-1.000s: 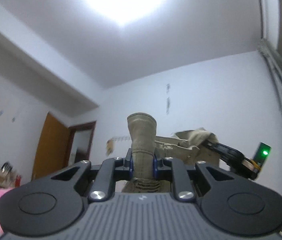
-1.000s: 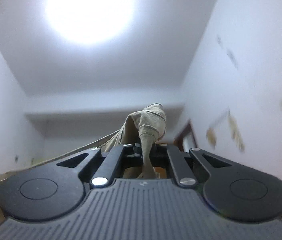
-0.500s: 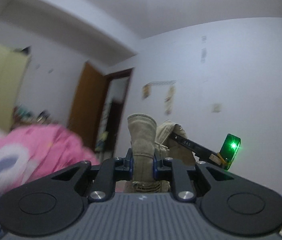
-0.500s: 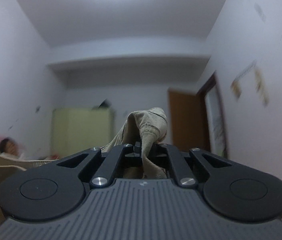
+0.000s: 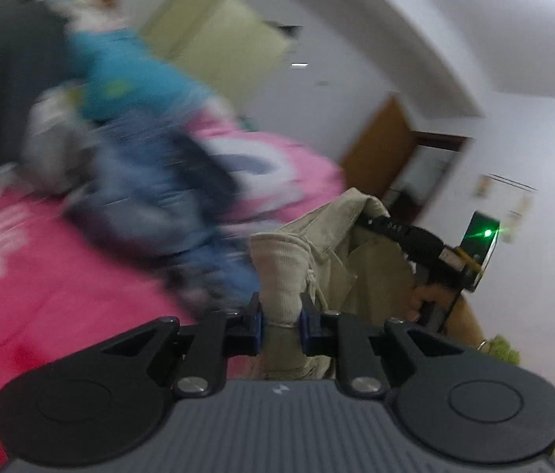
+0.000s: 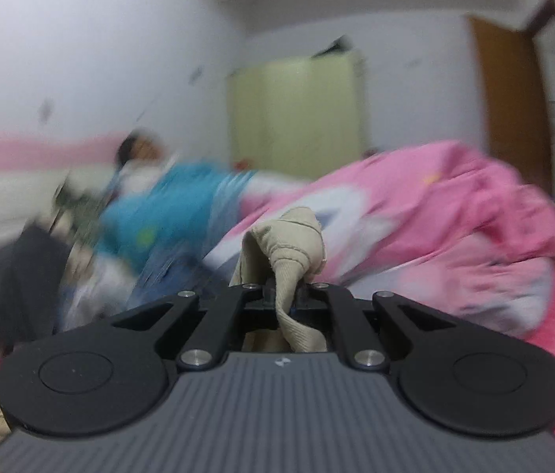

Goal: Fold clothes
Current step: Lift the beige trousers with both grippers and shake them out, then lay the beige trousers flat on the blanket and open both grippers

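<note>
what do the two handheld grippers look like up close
Both match: a ribbed dark grey body, two rounded black lobes with circular insets, black linkage arms with silver rivets. The left gripper has blue finger pads. From the left view, the right gripper is black, with white lettering and a green light.

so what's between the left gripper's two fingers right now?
Left wrist view: a bunched fold of the beige garment, clamped by the left gripper. Nothing else sits in that gap.

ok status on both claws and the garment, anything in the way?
Left claw shut on beige garment. Right claw shut on same garment, bunched. Pile of clothes and pink quilt on the bed ahead; view blurred.
</note>
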Tool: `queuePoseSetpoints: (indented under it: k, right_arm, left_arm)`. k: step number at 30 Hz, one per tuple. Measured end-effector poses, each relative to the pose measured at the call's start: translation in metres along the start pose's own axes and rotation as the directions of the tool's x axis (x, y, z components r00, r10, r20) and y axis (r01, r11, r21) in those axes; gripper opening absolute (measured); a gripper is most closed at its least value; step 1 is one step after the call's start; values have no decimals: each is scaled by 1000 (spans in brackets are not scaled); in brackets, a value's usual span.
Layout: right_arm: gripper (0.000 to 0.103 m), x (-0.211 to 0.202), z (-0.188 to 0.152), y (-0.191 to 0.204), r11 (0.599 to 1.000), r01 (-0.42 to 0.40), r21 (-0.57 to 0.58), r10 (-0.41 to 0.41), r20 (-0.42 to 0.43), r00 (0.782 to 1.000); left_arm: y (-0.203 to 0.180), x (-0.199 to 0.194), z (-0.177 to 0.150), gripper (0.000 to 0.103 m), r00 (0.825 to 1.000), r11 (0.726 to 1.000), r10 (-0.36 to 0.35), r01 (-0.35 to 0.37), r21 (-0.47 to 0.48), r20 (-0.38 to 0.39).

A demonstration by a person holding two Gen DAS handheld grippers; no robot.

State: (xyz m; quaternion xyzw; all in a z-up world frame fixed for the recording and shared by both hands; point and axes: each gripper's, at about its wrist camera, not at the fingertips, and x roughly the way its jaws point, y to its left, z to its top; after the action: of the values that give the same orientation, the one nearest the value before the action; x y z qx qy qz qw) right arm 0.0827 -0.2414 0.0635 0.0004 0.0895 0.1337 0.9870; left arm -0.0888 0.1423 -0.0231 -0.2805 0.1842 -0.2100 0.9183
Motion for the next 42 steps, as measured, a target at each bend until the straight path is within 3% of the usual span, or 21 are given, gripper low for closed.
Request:
queuePoseSetpoints:
  k: [4, 8, 15, 19, 22, 23, 25, 27, 28, 29, 32, 36, 39, 42]
  right_arm:
    - [2, 64, -27, 82, 987, -119, -105, 104, -138, 985]
    - [2, 116, -61, 141, 958, -212, -192, 157, -268, 951]
    - [2, 156, -66, 186, 924, -315, -217, 235, -328, 915]
    - [2, 203, -85, 210, 881, -418, -222, 319, -374, 871]
    - [6, 230, -112, 225, 860, -422, -286, 271, -445, 854]
    - [6, 238, -118, 225, 860, -422, -288, 253, -477, 842]
    - [7, 244, -120, 223, 864, -418, -281, 235, -509, 828]
    - [17, 239, -111, 219, 871, -407, -275, 223, -516, 827]
    - [30, 234, -103, 216, 876, -399, -272, 218, -514, 830]
    - [43, 227, -95, 213, 880, -391, -271, 216, -506, 835]
    - [60, 193, -70, 195, 895, -366, -254, 231, -438, 869]
    - [60, 140, -39, 165, 922, -346, -173, 272, -347, 897]
    - [58, 98, -36, 149, 911, -405, -81, 357, -338, 871]
    - [45, 68, -52, 154, 888, -455, -70, 397, -383, 834]
  left_arm:
    - [48, -20, -12, 18, 995, 995, 99, -99, -31, -23]
    - [88, -26, -23, 18, 988, 985, 145, -149, -87, -54]
    - [112, -41, -15, 18, 974, 968, 227, -227, -109, -15]
    - [134, -33, -21, 18, 952, 943, 298, -306, -133, -75]
    - [147, -28, -29, 25, 932, 926, 332, -351, -138, -143]
    - [150, -28, -29, 32, 928, 922, 339, -360, -144, -155]
    - [152, -31, -25, 36, 926, 919, 344, -366, -144, -156]
    - [150, -37, -20, 54, 919, 914, 374, -388, -122, -123]
    - [148, -41, -18, 58, 915, 910, 390, -400, -109, -102]
    - [145, -45, -16, 61, 911, 907, 404, -411, -95, -81]
    - [136, -55, -8, 62, 908, 907, 418, -418, -49, -25]
    - [121, -39, 2, 65, 936, 935, 351, -348, 66, -41]
    - [111, -4, 5, 65, 939, 938, 325, -306, 163, -110]
    - [112, 33, 6, 58, 918, 922, 352, -307, 236, -182]
